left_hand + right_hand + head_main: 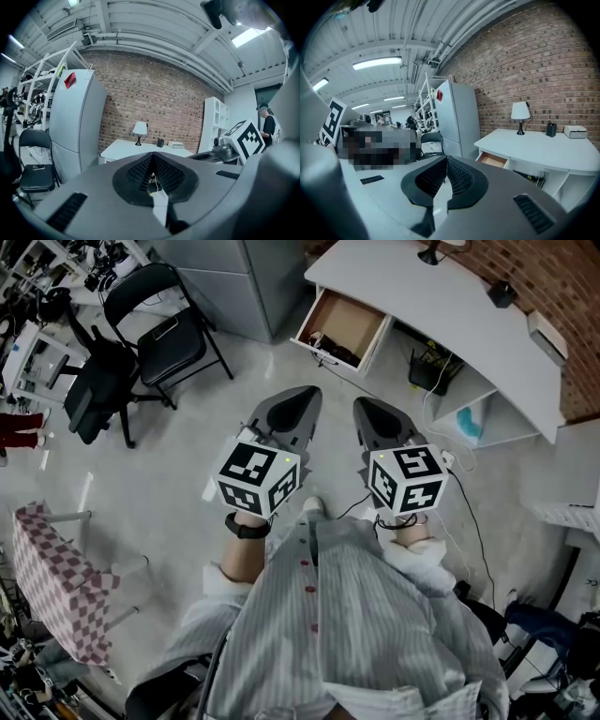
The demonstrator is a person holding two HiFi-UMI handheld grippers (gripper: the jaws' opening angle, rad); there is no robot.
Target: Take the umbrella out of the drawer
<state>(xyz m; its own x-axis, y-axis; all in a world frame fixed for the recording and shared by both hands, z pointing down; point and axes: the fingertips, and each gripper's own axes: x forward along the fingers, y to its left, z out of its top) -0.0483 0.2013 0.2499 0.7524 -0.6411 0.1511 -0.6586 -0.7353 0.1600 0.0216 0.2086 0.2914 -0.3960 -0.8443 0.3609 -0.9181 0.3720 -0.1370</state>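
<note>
A white desk (450, 306) stands at the upper right of the head view, with its wooden drawer (342, 326) pulled open toward me. Something dark (335, 352) lies at the drawer's near end; I cannot tell whether it is the umbrella. Both grippers are held side by side over the floor, well short of the drawer and pointing at it. My left gripper (302, 396) (153, 157) has its pads together with nothing in them. My right gripper (367, 407) (446, 159) is also shut and empty. In the right gripper view the open drawer (493, 161) shows beyond the jaws.
A black folding chair (169, 334) and an office chair (98, 385) stand at the left, with a grey cabinet (253, 277) beside the desk. A checked cloth (56, 577) hangs at lower left. Cables (473, 521) trail across the floor at the right.
</note>
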